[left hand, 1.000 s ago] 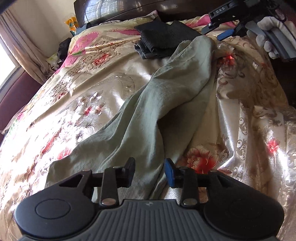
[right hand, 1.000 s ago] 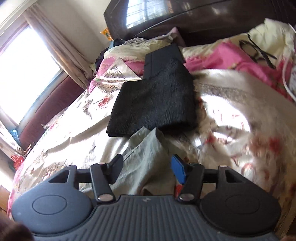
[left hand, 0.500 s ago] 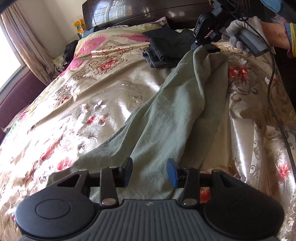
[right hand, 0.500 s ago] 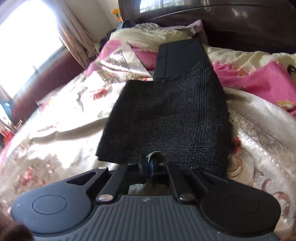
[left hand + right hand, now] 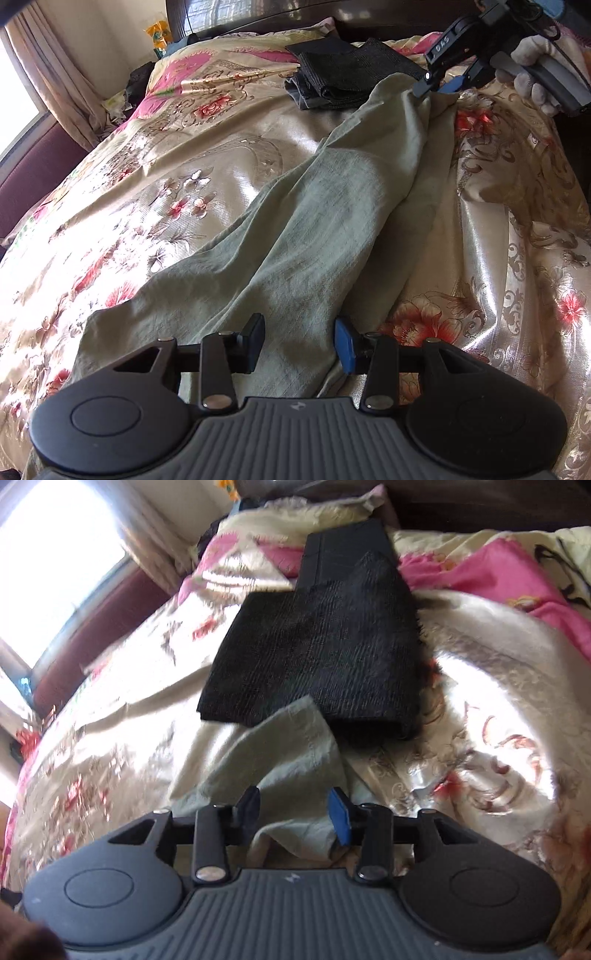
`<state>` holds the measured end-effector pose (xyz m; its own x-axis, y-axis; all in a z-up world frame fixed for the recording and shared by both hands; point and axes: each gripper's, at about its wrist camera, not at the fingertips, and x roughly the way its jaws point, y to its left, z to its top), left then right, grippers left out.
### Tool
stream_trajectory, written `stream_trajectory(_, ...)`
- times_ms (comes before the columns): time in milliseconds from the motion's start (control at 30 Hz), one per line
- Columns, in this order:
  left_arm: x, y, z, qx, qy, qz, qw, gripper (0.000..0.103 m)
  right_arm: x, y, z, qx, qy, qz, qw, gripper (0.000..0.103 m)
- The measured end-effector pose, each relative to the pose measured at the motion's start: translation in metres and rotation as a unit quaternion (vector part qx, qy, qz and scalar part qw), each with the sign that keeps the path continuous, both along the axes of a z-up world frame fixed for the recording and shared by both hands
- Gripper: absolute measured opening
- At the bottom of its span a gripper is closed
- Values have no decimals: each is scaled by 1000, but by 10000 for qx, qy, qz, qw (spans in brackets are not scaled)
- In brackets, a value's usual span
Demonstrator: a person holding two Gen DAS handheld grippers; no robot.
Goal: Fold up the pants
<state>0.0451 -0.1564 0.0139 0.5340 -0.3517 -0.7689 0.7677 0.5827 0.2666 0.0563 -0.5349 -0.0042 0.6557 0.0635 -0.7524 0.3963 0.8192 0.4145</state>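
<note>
While the bed: floral satin bedspread carries everything;
Pants: grey-green pants lie stretched diagonally, far end beside folded black garments;
Left gripper: jaws partly apart over the near end, pads not pressing;
Right gripper: jaws opening, cloth between them, unpinched; gloved hand holds it.
</note>
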Motion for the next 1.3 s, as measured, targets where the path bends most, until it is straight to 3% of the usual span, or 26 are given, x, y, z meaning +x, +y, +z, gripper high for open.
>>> stream_trajectory(67, -1, 2, 2, -39, -1, 6, 10000, 56, 3, 6, 1, -337, 123, 117, 9993, 30)
stream_trajectory(100, -2, 3, 2, -46, 15, 1, 10000, 56, 3, 7, 2, -412, 185, 153, 9989, 8)
stream_trajectory(133, -2, 3, 2, -46, 27, -6, 10000, 56, 2, 4, 4, -301, 184, 173, 9992, 3)
stream_trajectory(367, -2, 2, 10, -181, -36, -52, 9998, 56, -6, -12, 30, -609, -177, 65, 9980, 3)
stream_trajectory(467, 0, 1, 2, -5, 65, -80, 9999, 56, -9, -10, 24, -358, 93, 372, 9986, 10)
stream_trajectory(600, -5, 6, -11, 261, 110, -125, 9995, 56, -40, -14, 27, -161, -268, -287, 9991, 32)
stream_trajectory(800, -4, 14, -10, 165, 306, 16, 9994, 56, -73, -5, 17, 1267, -644, -620, 9879, 34)
stream_trajectory(1000, -9, 12, -9, 195, 172, -8, 9997, 56, -44, 9, -27, 1630, -248, -1073, 9805, 41)
stream_trajectory(1067, -12, 15, -7, 156, 177, 0, 9997, 56, -38, 11, -29, 1649, -249, -1181, 9789, 47)
stream_trajectory(1133, -12, 18, -6, 103, 180, 44, 9998, 56, -39, 12, -26, 1823, -531, -1247, 9739, 65)
stream_trajectory(1200, -11, 21, -6, 12, 238, 116, 9996, 56, -36, 13, -31, 1904, -745, -1524, 9669, 73)
stream_trajectory(1267, -9, 20, -6, 7, 228, 180, 9996, 56, -26, 20, -34, 1525, -591, -1579, 9738, 68)
stream_trajectory(1300, -9, 19, -5, 12, 180, 196, 9996, 56, -25, 25, -31, 1259, -525, -1580, 9780, 51)
